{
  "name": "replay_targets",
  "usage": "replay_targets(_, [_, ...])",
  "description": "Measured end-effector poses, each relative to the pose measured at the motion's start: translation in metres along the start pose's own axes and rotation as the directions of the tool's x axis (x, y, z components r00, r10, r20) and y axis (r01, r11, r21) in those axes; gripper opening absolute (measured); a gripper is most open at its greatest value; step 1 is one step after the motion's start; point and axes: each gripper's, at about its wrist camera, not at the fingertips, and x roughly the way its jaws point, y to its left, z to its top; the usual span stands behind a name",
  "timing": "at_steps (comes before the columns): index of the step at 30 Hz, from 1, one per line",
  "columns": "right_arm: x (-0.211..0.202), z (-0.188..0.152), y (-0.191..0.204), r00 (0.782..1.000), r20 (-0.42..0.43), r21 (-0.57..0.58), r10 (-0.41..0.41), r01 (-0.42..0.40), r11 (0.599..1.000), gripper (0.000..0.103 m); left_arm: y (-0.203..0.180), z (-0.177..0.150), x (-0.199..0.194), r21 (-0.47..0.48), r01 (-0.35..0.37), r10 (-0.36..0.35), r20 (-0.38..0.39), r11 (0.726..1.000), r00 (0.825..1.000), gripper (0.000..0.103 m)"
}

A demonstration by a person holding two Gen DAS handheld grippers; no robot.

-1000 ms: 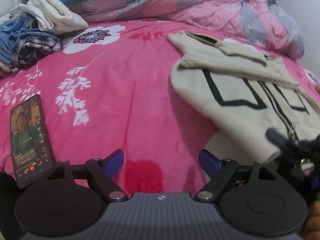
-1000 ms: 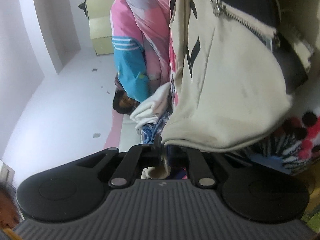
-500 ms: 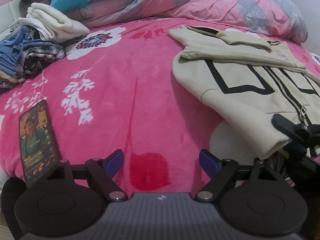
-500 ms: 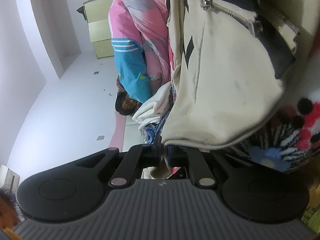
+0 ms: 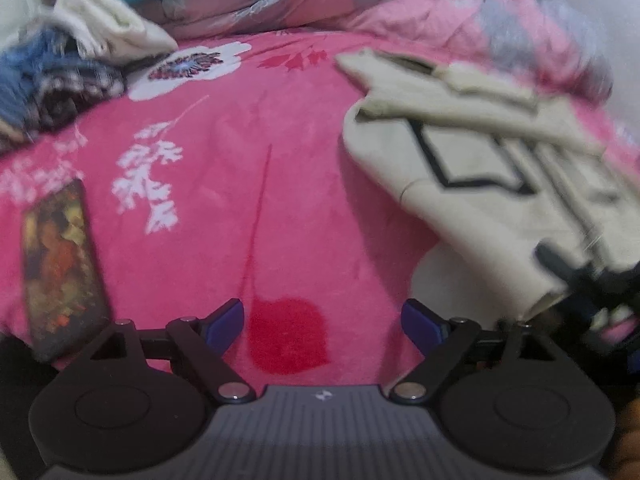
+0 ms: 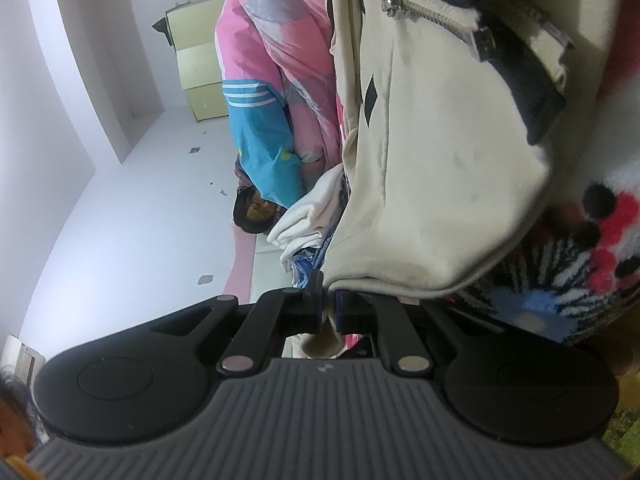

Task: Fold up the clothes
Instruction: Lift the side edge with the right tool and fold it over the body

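**Jacket hem pinched by the right tool, left tool spread over the bed**

Jacket: a cream zip-up with black line markings, spread on the right half of the pink flowered blanket that covers the bed. Its near hem is bunched up at the lower right of the left wrist view, where the right tool reaches in, dark and blurred. In the right wrist view that tool has its two fingers drawn together on a fold of the cream hem, with a nub of cloth poking out behind the pads; the zip and its metal pull run across the top of the frame, and the view is rolled on its side.

The left tool has its blue-tipped fingers well apart with nothing between them, hovering over bare blanket near a red blotch in the print, well to the left of the jacket.

A phone with a lit screen lies on the blanket at the left edge. A heap of other clothes, white, blue and checked, sits at the far left corner. A bunched pink and grey quilt lies along the far side of the bed, touching the jacket's far end. The left wrist view is smeared by motion.
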Motion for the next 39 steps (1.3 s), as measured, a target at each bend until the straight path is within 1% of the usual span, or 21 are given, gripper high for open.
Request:
replay_targets(2, [0.000, 0.000, 0.000, 1.000, 0.000, -0.001, 0.002, -0.002, 1.000, 0.004, 0.010, 0.004, -0.006, -0.072, 0.113, -0.110, 0.042, 0.991, 0.993, 0.089])
replay_targets(4, [-0.001, 0.000, 0.000, 1.000, 0.000, -0.002, 0.004, -0.004, 1.000, 0.004, 0.017, 0.008, -0.004, -0.134, 0.215, -0.210, 0.054, 0.967, 0.976, 0.089])
replay_targets(6, [-0.002, 0.001, 0.000, 1.000, 0.002, 0.000, 0.006, -0.006, 1.000, 0.004, 0.023, 0.013, -0.002, -0.194, 0.314, -0.307, 0.070, 0.929, 0.949, 0.089])
replay_targets(7, [-0.002, 0.002, 0.000, 1.000, 0.004, 0.000, 0.007, -0.007, 1.000, 0.004, 0.026, 0.013, 0.002, -0.231, 0.357, -0.351, 0.071, 0.905, 0.934, 0.089])
replay_targets(9, [-0.003, 0.003, 0.000, 1.000, 0.009, 0.002, 0.008, -0.008, 1.000, 0.004, 0.032, 0.014, 0.010, -0.305, 0.437, -0.435, 0.076, 0.846, 0.897, 0.089])
replay_targets(12, [-0.005, 0.006, 0.001, 1.000, 0.021, 0.009, 0.009, -0.009, 1.000, 0.004, 0.042, 0.013, 0.018, -0.379, 0.510, -0.510, 0.108, 0.772, 0.853, 0.089])
replay_targets(16, [-0.004, 0.009, 0.003, 1.000, 0.021, 0.013, 0.006, -0.006, 1.000, 0.004, 0.059, 0.012, 0.020, -0.412, 0.571, -0.557, 0.168, 0.710, 0.813, 0.089])
replay_targets(19, [-0.003, 0.010, 0.003, 1.000, 0.013, 0.017, 0.005, -0.005, 1.000, 0.004, 0.066, 0.011, 0.025, -0.442, 0.599, -0.586, 0.184, 0.668, 0.789, 0.089])
replay_targets(21, [-0.002, 0.011, 0.002, 1.000, 0.010, 0.022, 0.008, -0.008, 1.000, 0.004, 0.066, 0.012, 0.031, -0.459, 0.607, -0.603, 0.175, 0.649, 0.778, 0.089])
replay_targets(24, [-0.003, 0.012, -0.001, 1.000, 0.005, 0.030, 0.007, -0.007, 1.000, 0.004, 0.059, 0.013, 0.041, -0.471, 0.623, -0.639, 0.151, 0.624, 0.754, 0.089])
replay_targets(26, [-0.003, 0.012, -0.001, 1.000, -0.001, 0.032, 0.006, -0.006, 0.999, 0.004, 0.051, 0.014, 0.049, -0.470, 0.634, -0.659, 0.136, 0.614, 0.740, 0.088])
replay_targets(28, [-0.002, 0.012, 0.001, 1.000, -0.008, 0.023, 0.006, -0.006, 1.000, 0.004, 0.042, 0.016, 0.058, -0.471, 0.637, -0.673, 0.118, 0.610, 0.730, 0.086])
replay_targets(31, [0.000, 0.011, 0.004, 1.000, -0.022, 0.006, 0.008, -0.008, 1.000, 0.004, 0.032, 0.020, 0.072, -0.473, 0.640, -0.686, 0.097, 0.606, 0.721, 0.076])
replay_targets(33, [0.001, 0.009, 0.004, 0.999, -0.036, -0.006, 0.007, -0.008, 1.000, 0.004, 0.025, 0.022, 0.082, -0.479, 0.637, -0.695, 0.076, 0.604, 0.715, 0.064])
replay_targets(34, [0.002, 0.008, 0.005, 0.999, -0.042, -0.012, 0.006, -0.006, 1.000, 0.004, 0.022, 0.022, 0.087, -0.485, 0.634, -0.699, 0.061, 0.603, 0.712, 0.060])
replay_targets(35, [0.002, 0.007, 0.005, 0.999, -0.048, -0.019, 0.003, -0.004, 1.000, 0.004, 0.019, 0.022, 0.092, -0.491, 0.630, -0.704, 0.046, 0.602, 0.709, 0.054])
replay_targets(36, [0.002, 0.007, 0.006, 0.999, -0.051, -0.033, 0.000, -0.002, 0.999, 0.004, 0.016, 0.022, 0.097, -0.497, 0.626, -0.709, 0.032, 0.601, 0.705, 0.050])
replay_targets(37, [0.002, 0.006, 0.008, 0.999, -0.054, -0.047, -0.003, 0.000, 0.999, 0.005, 0.015, 0.020, 0.099, -0.499, 0.622, -0.708, 0.024, 0.603, 0.706, 0.048])
replay_targets(38, [0.000, 0.007, 0.011, 0.998, -0.055, -0.070, -0.011, 0.007, 0.998, 0.008, 0.015, 0.019, 0.101, -0.501, 0.617, -0.706, 0.017, 0.607, 0.708, 0.042])
replay_targets(39, [-0.001, 0.007, 0.015, 0.998, -0.053, -0.097, -0.030, 0.025, 0.995, 0.008, 0.015, 0.017, 0.103, -0.503, 0.612, -0.704, 0.010, 0.610, 0.710, 0.039])
